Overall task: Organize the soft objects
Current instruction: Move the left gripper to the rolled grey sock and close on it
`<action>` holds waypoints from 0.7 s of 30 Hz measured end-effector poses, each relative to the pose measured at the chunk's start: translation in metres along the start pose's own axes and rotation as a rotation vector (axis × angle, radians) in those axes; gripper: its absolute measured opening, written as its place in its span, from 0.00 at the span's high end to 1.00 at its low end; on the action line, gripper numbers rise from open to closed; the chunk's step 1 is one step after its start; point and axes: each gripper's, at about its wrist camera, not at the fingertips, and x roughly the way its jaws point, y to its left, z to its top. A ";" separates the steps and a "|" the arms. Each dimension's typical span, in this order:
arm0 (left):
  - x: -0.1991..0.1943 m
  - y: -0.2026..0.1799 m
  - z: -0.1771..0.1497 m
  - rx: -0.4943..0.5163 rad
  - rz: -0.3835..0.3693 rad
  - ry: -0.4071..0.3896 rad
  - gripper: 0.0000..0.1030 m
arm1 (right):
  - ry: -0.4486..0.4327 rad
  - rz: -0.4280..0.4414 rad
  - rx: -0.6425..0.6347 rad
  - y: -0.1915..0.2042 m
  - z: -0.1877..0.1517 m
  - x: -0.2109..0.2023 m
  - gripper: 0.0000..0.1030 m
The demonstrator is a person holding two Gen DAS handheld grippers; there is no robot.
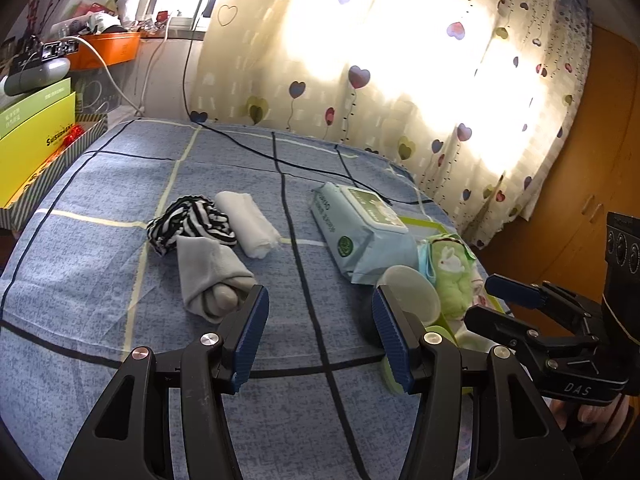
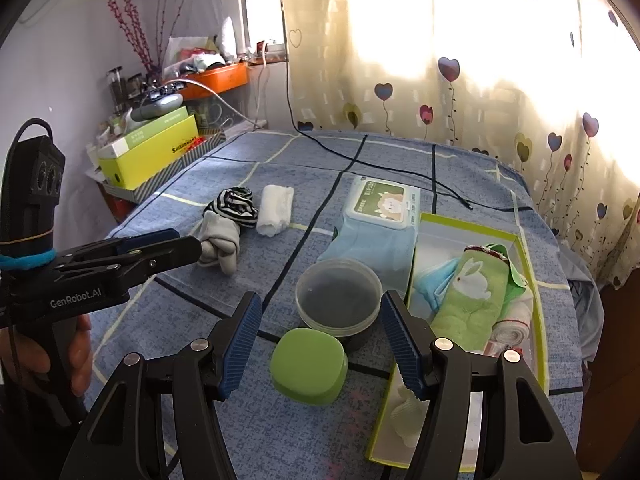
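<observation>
My left tool (image 1: 320,332) and right tool (image 2: 320,338) both spread, empty — grey sock bundle (image 1: 212,276) probably light, squashy — I'd pinch its thick rolled end.

Three rolled cloths lie ahead-left of the right claw: one striped (image 2: 234,205), one white (image 2: 275,210), one grey (image 2: 220,245). One wipes pack (image 2: 374,224), one clear tub (image 2: 339,298), one green case (image 2: 309,366) ahead. One box (image 2: 532,280) right.

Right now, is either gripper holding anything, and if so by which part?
Nothing is held. The left gripper and the right gripper both stand open and empty above the bed.
</observation>
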 end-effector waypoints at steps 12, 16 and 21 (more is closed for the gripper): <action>0.003 0.018 0.006 -0.035 0.058 0.001 0.46 | 0.006 0.051 -0.040 0.014 0.015 0.016 0.40; 0.005 0.026 0.009 -0.054 0.075 -0.001 0.46 | 0.012 0.061 -0.050 0.017 0.021 0.023 0.40; 0.011 0.037 0.013 -0.081 0.106 0.006 0.46 | 0.023 0.072 -0.061 0.021 0.027 0.032 0.40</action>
